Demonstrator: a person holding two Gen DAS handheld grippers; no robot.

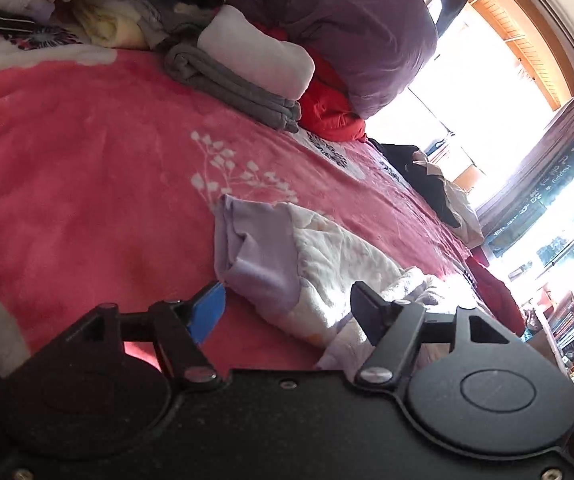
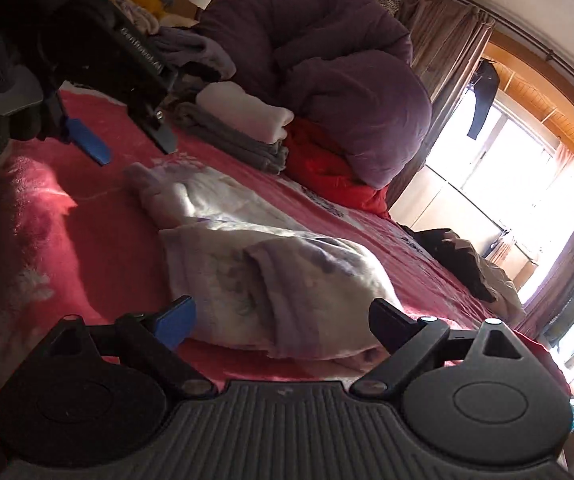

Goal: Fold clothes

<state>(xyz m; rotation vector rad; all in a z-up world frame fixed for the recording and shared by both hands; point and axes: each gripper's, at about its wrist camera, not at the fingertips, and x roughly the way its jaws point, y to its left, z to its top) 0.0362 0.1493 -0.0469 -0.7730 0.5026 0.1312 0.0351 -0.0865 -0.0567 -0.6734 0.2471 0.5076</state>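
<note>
Two grippers, your left gripper (image 1: 287, 308) and right gripper (image 2: 283, 320), hover with fingers wide and empty at opposite ends of the lilac-and-white garment (image 2: 247, 248), which lies bunched on the pink bed (image 1: 87, 160), likely ready to pinch its corners.

Right gripper (image 2: 283, 320), jaws spread, straddles the folded garment (image 2: 255, 256).

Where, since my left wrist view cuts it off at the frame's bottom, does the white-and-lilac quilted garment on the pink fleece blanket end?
Observer: The white-and-lilac quilted garment ends as a rolled bundle between the right tool's open fingers.
Operator: Is that tool gripping it?
Observer: No; its jaws stand wide apart, flanking the bundle.
Operator: And my left tool, seen from outside?
Observer: The left tool is open at the garment's opposite end, over the pink fleece blanket.
</note>
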